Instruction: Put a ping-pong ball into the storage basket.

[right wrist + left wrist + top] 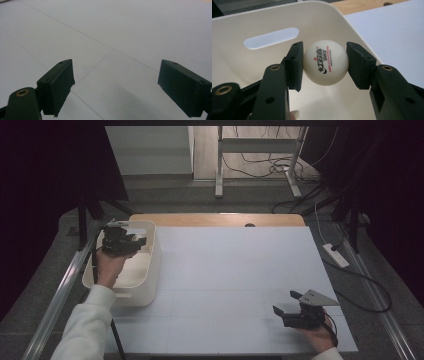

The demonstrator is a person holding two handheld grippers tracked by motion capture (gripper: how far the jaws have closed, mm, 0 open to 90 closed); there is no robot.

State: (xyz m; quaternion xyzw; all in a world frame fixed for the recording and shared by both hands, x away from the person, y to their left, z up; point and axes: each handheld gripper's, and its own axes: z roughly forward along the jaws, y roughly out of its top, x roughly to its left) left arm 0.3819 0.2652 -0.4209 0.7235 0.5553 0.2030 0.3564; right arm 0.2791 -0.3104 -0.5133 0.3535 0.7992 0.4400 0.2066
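Starting at the left edge of the tabletop (230,270), I am holding the left tool (325,62) over the cream bin (150,270) that is sitting along that edge, its slotted handle wall facing me in the left gripper view. The tool is gripping a white ping-pong ball (326,63) with red and black print, one black pad pressing on each side at the ball's widest part, so it is hanging clear of the bin's walls and floor. I am judging that I am keeping it inside the rim so a release would drop it straight in rather than letting it roll off across the white sheet. Moving right, the middle of the tabletop is lying bare. Near the front right corner, I am resting the right tool (287,302) low over the sheet, jaws standing wide apart with nothing between them, parked out of the way.
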